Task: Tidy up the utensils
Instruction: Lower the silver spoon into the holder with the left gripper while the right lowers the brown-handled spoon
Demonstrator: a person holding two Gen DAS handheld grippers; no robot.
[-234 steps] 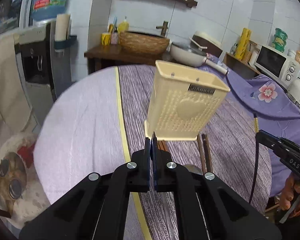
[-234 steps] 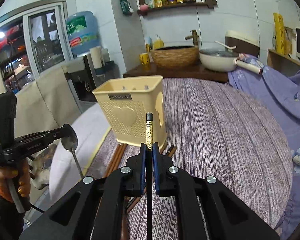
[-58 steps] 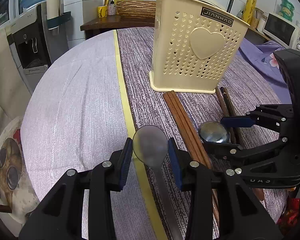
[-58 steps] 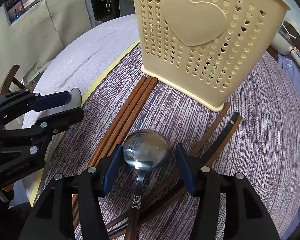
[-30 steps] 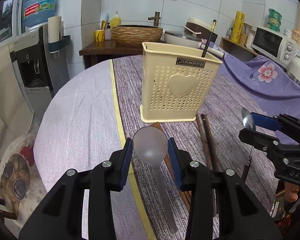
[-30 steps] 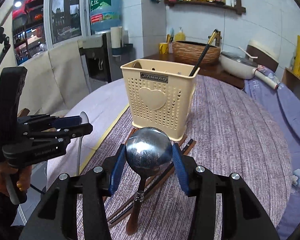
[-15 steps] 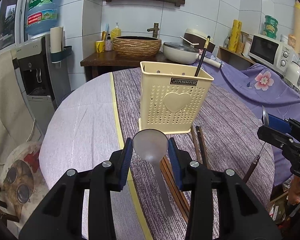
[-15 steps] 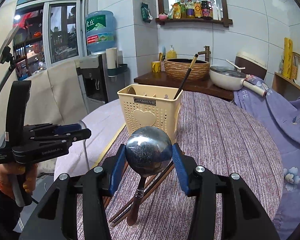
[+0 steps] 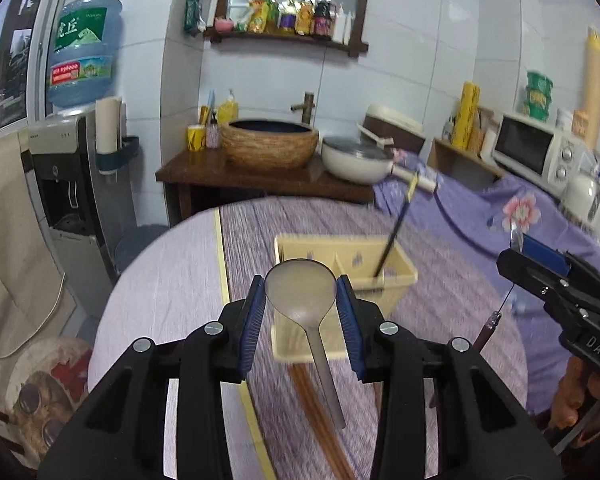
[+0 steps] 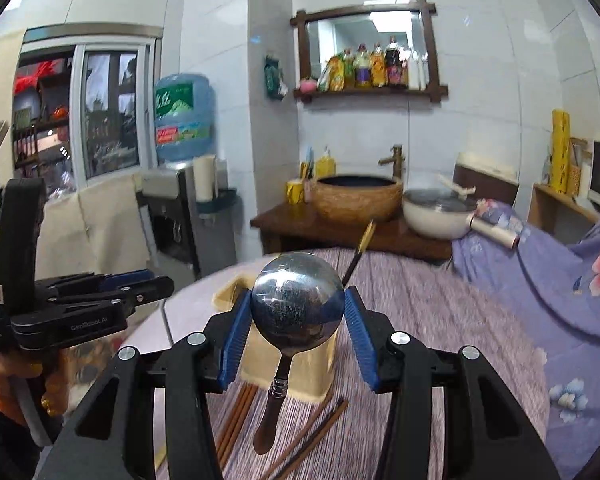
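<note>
My left gripper [image 9: 301,312] is shut on the bowl of a plain metal spoon [image 9: 300,292], handle hanging down, held high above the cream utensil holder [image 9: 396,280]. A black chopstick [image 9: 392,236] stands in the holder. My right gripper [image 10: 298,318] is shut on the bowl of a shiny spoon with a brown handle [image 10: 298,304], also held above the holder [image 10: 312,364]. Brown chopsticks [image 9: 320,412] lie on the purple cloth in front of the holder, also seen in the right wrist view [image 10: 236,416]. Each gripper shows in the other's view: right [image 9: 556,284], left [image 10: 84,304].
The round table [image 9: 172,280] has a purple striped cloth and a yellow stripe. Behind it stand a wooden counter with a woven basin [image 9: 270,146] and a white pan [image 9: 356,158]. A water dispenser [image 9: 72,184] is at left, a microwave [image 9: 532,152] at right.
Both grippers have risen with their spoons and now look down on the holder from above; the holder sits lower and smaller in both views.
</note>
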